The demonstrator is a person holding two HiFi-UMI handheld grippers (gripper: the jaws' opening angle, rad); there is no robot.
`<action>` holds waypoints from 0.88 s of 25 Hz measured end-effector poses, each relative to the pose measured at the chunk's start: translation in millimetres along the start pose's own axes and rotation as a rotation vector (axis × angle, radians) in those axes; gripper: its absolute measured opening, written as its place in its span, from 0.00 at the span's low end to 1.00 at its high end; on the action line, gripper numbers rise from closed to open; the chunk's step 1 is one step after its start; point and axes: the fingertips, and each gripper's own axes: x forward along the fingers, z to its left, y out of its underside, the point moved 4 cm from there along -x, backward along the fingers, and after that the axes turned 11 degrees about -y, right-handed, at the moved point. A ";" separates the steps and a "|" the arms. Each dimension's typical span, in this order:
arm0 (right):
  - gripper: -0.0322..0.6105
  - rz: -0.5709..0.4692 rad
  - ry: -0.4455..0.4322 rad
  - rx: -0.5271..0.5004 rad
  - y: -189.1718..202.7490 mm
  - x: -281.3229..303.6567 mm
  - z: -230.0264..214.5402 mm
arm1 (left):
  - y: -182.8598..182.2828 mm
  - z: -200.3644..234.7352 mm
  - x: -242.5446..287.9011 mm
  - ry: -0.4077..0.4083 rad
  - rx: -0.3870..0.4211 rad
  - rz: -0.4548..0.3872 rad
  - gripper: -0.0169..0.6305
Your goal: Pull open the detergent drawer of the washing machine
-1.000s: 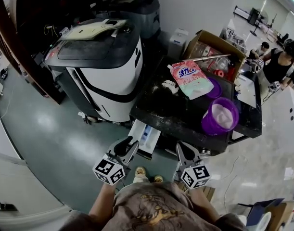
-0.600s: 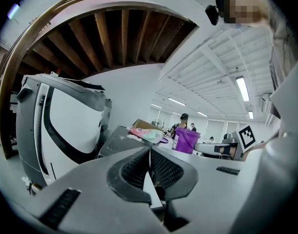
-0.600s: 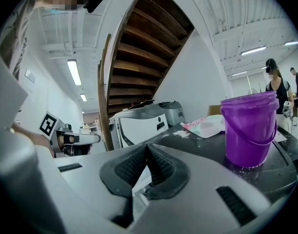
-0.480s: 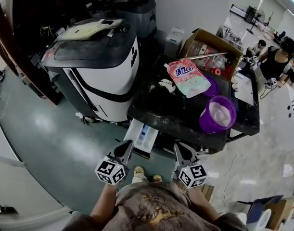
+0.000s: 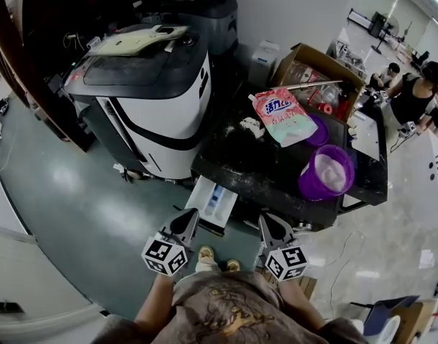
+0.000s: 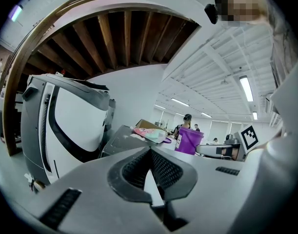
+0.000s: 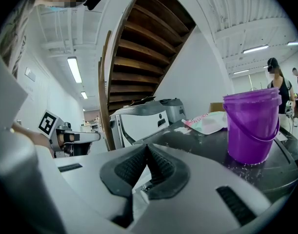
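— Left gripper (image 5: 190, 215) and right gripper (image 5: 266, 219): what are they holding?

— Nothing. Both are hovering with their jaws fully together. In each gripper view the jaws are meeting at the tip with no object between them. Both are pointing toward the machine front, apart from each other.

— Where is the work sitting?

— The washing machine (image 5: 247, 167) is standing directly ahead. Its dark top is carrying a cardboard box (image 5: 312, 59), a purple bucket (image 5: 327, 172) and a detergent pouch (image 5: 283, 117). The detergent drawer (image 5: 217, 201) is projecting from the upper front toward the person, with its white compartments showing from above. The left gripper is lying just beside the drawer's outer end, and the right gripper is sitting further off to the other side. Neither appears to be touching it.

— How far is the task progressing?

— Judging by the exposed compartments, the pull is looking complete or nearly so. Whether the drawer is reaching its stop cannot be told. Remaining work is at most a short further pull.
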 end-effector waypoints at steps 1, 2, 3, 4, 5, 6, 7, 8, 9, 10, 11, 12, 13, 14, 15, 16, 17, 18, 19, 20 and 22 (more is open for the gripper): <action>0.05 0.000 -0.001 0.002 -0.1 0.4 -0.3 | -0.4 0.9 -0.3 -0.004 -0.004 -0.001 0.06; 0.05 0.000 -0.002 0.004 -0.2 1.0 -0.5 | -0.7 1.8 -0.3 -0.007 -0.007 -0.002 0.06; 0.05 -0.001 -0.004 0.006 -0.2 1.6 -0.6 | -0.8 2.7 -0.3 -0.010 -0.009 -0.003 0.06; 0.05 -0.001 -0.005 0.008 0.0 2.2 -0.5 | -0.8 3.3 -0.4 -0.011 -0.011 -0.003 0.06; 0.05 -0.001 -0.006 0.009 0.2 2.5 -0.2 | -0.6 3.7 -0.4 -0.012 -0.013 -0.003 0.06; 0.05 0.000 -0.008 0.009 0.2 2.5 0.0 | -0.6 3.8 -0.4 -0.013 -0.015 -0.003 0.06; 0.05 0.001 -0.009 0.007 0.1 2.3 0.0 | -0.6 3.8 -0.2 -0.014 -0.017 -0.002 0.06; 0.05 0.002 -0.011 0.005 -0.1 2.0 -0.1 | -0.6 3.8 0.0 -0.016 -0.020 -0.001 0.06; 0.05 0.004 -0.012 0.003 0.0 1.6 -0.4 | -0.5 4.0 0.4 -0.017 -0.024 -0.001 0.06; 0.05 0.006 -0.012 0.002 0.5 0.9 -0.9 | -0.1 4.3 0.6 -0.018 -0.029 -0.001 0.06; 0.05 0.007 -0.011 0.003 1.1 0.2 -1.5 | 0.4 4.6 0.7 -0.018 -0.034 -0.001 0.06; 0.05 0.008 -0.010 0.003 1.8 -0.6 -2.2 | 1.1 4.7 0.8 -0.017 -0.036 -0.001 0.06; 0.05 0.009 -0.009 0.003 2.4 -1.1 -2.8 | 1.7 4.8 0.7 -0.016 -0.037 0.000 0.06; 0.05 0.011 -0.008 0.004 2.6 -1.6 -3.3 | 2.2 4.9 0.6 -0.016 -0.039 0.002 0.06; 0.05 0.012 -0.007 0.004 2.6 -1.9 -3.7 | 2.6 5.1 0.6 -0.017 -0.040 0.004 0.06; 0.05 0.014 -0.006 0.005 2.4 -2.1 -4.1 | 2.9 5.2 0.6 -0.017 -0.042 0.007 0.06; 0.05 0.014 -0.006 0.005 2.2 -2.1 -4.4 | 3.2 5.3 0.8 -0.018 -0.042 0.010 0.06; 0.05 0.014 -0.006 0.007 2.1 -2.1 -4.8 | 3.7 5.3 1.1 -0.018 -0.043 0.013 0.06; 0.05 0.014 -0.006 0.007 2.3 -2.0 -5.1 | 4.3 5.3 1.3 -0.018 -0.044 0.014 0.06; 0.05 0.015 -0.007 0.008 2.5 -1.8 -5.3 | 4.9 5.2 1.4 -0.018 -0.045 0.016 0.06; 0.05 0.016 -0.009 0.008 3.0 -1.4 -5.5 | 6.1 5.0 1.4 -0.020 -0.050 0.018 0.06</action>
